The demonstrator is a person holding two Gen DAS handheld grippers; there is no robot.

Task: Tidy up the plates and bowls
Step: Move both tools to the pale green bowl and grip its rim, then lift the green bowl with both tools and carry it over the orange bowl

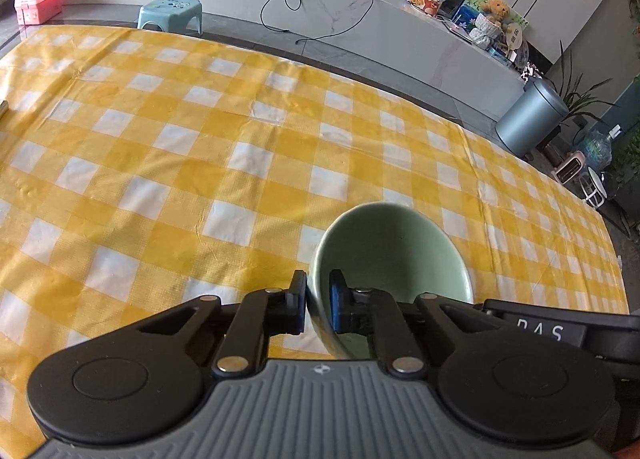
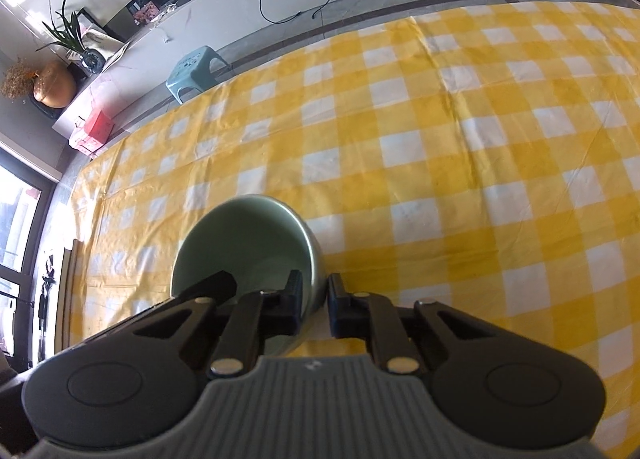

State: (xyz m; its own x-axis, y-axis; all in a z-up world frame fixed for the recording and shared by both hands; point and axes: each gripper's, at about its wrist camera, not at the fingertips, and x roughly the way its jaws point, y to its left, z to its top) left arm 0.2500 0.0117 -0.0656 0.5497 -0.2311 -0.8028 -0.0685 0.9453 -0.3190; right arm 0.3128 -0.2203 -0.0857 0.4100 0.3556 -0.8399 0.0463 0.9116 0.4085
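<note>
A pale green bowl (image 1: 392,243) stands on the yellow-and-white checked tablecloth (image 1: 240,131), near the table's front. My left gripper (image 1: 318,285) is shut on the bowl's left rim, one pad outside the wall and the blue pad inside. In the right wrist view the same kind of green bowl (image 2: 248,235) is clamped at its right rim by my right gripper (image 2: 316,287), one finger inside and one outside. A black housing (image 1: 552,331) of the other gripper shows just right of the bowl. The bowl's near side is hidden under the gripper bodies.
Beyond the table's far edge stand a light blue stool (image 1: 170,11), a pink box (image 1: 38,5) and a grey bin (image 1: 528,119). A black cable (image 1: 320,11) trails over the low white ledge. Wooden strips (image 2: 68,279) lie at the cloth's left end.
</note>
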